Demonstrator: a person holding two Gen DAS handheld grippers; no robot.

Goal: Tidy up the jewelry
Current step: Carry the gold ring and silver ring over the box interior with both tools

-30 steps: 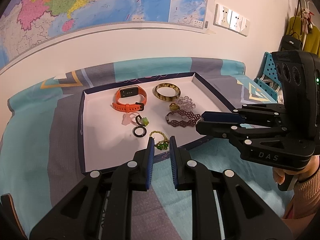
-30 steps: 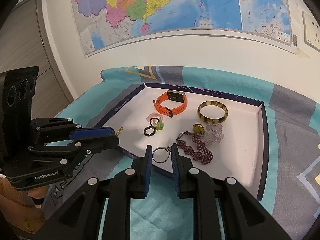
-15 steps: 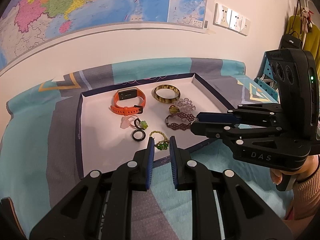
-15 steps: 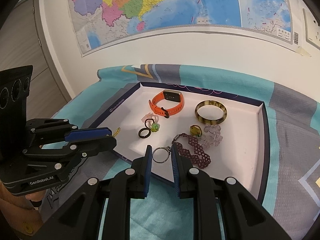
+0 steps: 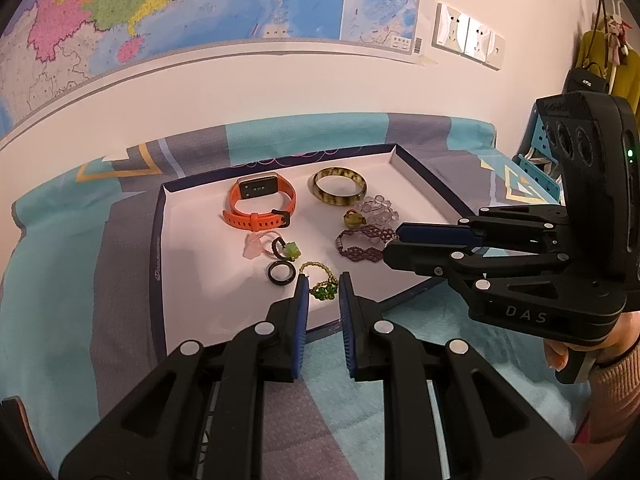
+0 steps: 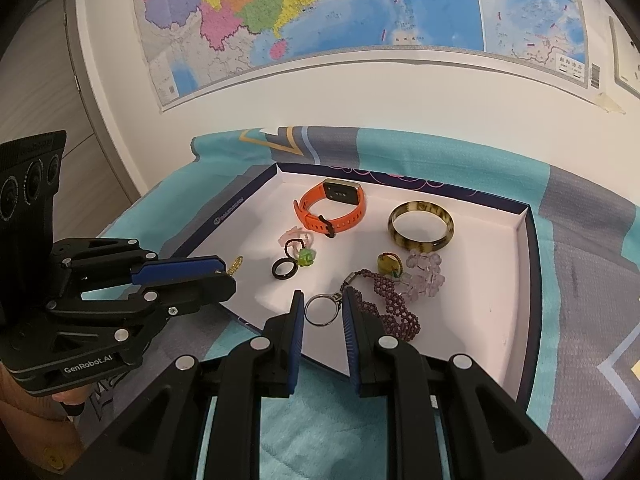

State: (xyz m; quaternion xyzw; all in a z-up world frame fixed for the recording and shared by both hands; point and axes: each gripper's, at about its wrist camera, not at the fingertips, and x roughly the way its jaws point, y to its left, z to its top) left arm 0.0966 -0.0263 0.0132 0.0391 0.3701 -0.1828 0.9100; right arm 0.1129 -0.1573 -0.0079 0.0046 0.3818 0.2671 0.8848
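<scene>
A shallow white tray (image 5: 188,272) with a dark rim holds an orange watch (image 5: 260,204), a tortoiseshell bangle (image 5: 339,191), a purple beaded bracelet (image 5: 362,245), clear beads (image 5: 378,210), a black ring (image 5: 282,273) and a green and gold charm (image 5: 322,286). My left gripper (image 5: 323,286) hangs over the tray's near edge, its fingers slightly apart on either side of the charm. My right gripper (image 6: 322,308) is slightly open around a metal ring (image 6: 320,310) joined to the purple bracelet (image 6: 394,304). Contact is unclear in both views.
The tray lies on a teal and grey patterned cloth (image 5: 80,288). A wall with a map (image 5: 180,8) stands close behind. The right gripper's body (image 5: 540,264) reaches over the tray's right edge. A blue chair (image 5: 536,176) and hanging bags stand at far right.
Both grippers have drifted slightly back from the tray. Their finger gaps look the same. The jewelry has not moved.
</scene>
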